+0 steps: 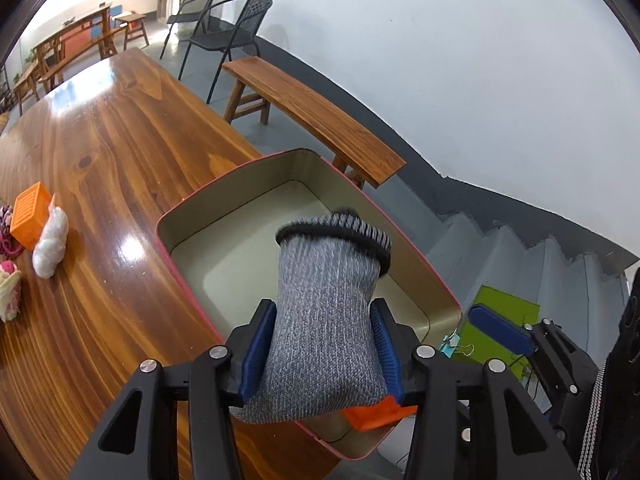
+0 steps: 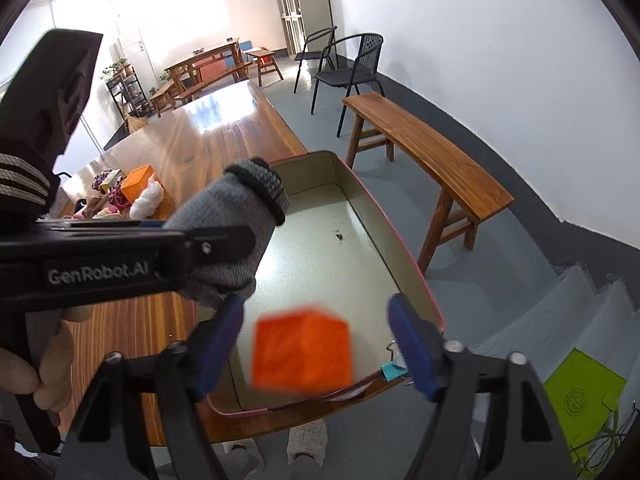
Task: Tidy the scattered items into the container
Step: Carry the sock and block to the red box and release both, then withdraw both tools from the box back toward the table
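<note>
The left gripper jaws pinch a grey sock above the container; the right gripper jaws are spread, an orange block blurred between them. Release only over the container's middle.

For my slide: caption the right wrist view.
Open right gripper above blurred orange cube, over a red-rimmed metal tin.

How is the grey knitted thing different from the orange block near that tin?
The grey glove is soft knit with a black-edged cuff; the orange block is rigid and boxy. The glove sits between the left gripper's blue pads; the block lies blurred between the right gripper's spread jaws, untouched. Both are over the tin.
</note>
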Tool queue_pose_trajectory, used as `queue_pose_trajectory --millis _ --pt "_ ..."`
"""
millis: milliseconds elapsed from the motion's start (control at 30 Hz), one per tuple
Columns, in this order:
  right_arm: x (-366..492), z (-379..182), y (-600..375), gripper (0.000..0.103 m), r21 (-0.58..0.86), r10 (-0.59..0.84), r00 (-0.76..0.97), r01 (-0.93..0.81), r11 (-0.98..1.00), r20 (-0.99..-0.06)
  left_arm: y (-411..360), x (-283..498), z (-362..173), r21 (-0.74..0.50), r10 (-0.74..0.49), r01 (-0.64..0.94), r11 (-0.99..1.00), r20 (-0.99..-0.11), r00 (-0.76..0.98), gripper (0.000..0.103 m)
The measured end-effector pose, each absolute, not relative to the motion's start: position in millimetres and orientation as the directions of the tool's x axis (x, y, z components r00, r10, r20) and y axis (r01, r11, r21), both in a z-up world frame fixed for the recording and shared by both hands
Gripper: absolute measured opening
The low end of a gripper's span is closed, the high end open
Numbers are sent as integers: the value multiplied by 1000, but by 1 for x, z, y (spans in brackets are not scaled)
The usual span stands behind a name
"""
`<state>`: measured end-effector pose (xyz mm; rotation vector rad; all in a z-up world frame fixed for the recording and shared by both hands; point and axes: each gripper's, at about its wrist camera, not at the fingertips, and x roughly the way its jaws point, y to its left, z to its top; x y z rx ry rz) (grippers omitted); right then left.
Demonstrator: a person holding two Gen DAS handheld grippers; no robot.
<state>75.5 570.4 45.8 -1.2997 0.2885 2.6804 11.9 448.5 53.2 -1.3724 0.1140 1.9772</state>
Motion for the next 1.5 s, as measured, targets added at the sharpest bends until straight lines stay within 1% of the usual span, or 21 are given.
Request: queue_pose_trajectory --millis 100,300,700,1000,1167,1500 --pt "76 47 568 80 87 65 -619 -212 -973 -783 438 11 60 -312 504 -583 -750 -840 -199 49" --pt "80 44 580 80 117 76 -632 -259 -959 -771 409 6 77 -288 494 -544 -788 -824 -278 49" --pt "62 38 593 80 74 154 -704 -282 -957 -694 359 4 76 -293 451 -433 -852 -831 -326 49" --pt "31 27 615 80 99 150 -717 -292 -951 -681 327 2 75 -281 406 -351 -893 -839 -362 49" --pt "10 23 612 80 92 128 -722 -257 -962 -680 308 0 73 -278 380 -295 -914 -841 -384 49" --pt "-40 19 590 80 19 64 -740 -103 -995 -670 264 9 68 -273 314 -155 -949 -850 -424 49"
